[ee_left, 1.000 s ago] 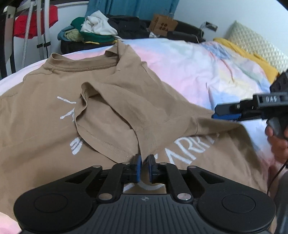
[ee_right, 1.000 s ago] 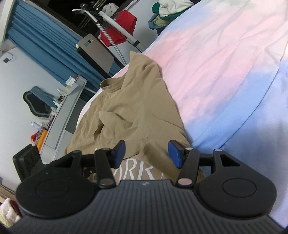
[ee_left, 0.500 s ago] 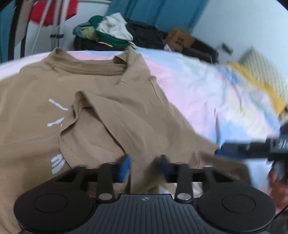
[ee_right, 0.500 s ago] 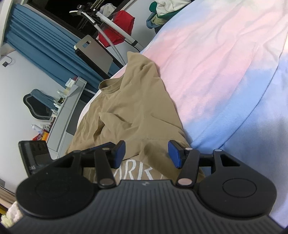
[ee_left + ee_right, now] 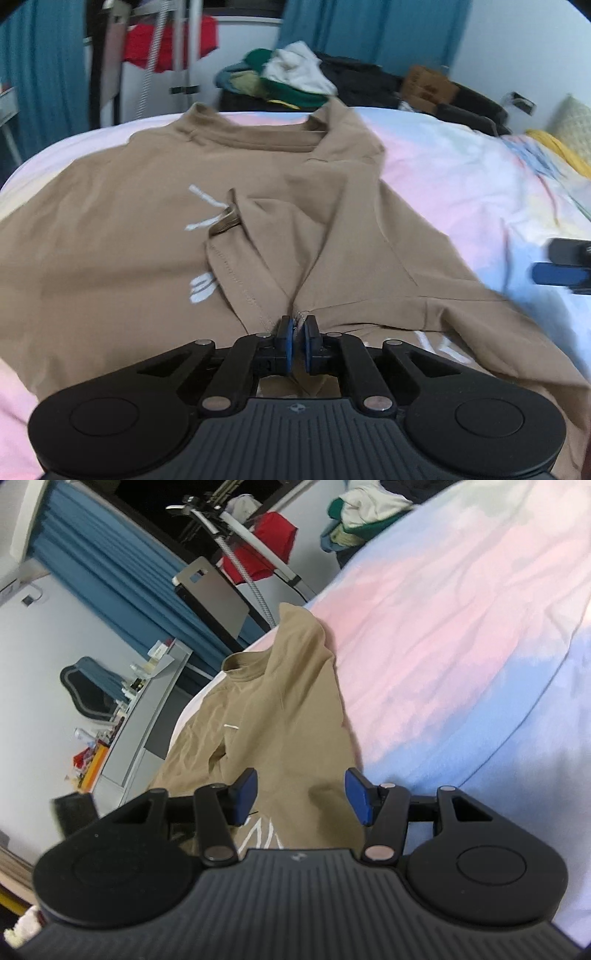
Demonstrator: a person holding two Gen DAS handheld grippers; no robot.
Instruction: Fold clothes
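Shirt: a tan T-shirt point(image 5: 110, 240) lies spread on the pastel bedsheet point(image 5: 461, 177), collar away from the fingers, 1 sleeve already laid over the chest and its white print
Left fingers: the left gripper point(image 5: 297, 334) is closing, its 2 blue pads nearly together with a ridge of the folded sleeve's hem caught between them
Right fingers: the right gripper point(image 5: 301, 797) hangs spread wide over the shirt's lower part near its side edge, cloth below the pads but nothing between them
Feel: I judge it light, limp cotton; it will sag and drag from any single point, and slides easily over the sheet
Where to hold: a stitched hem or seam looks best to me, since the doubled cloth gives the pads something to bite; lifting wants 2 pinches well apart so the panel stays flat
Risk: the left pinch may take only the top layer, or both layers, which would pull the body up too
Hidden: the hem nearest both grippers sits under their black bodies
Cut off: the far sleeve runs out of the left view
Hard to tell: how many layers the left pads hold; motion blur softens the right gripper at the edge of the left view
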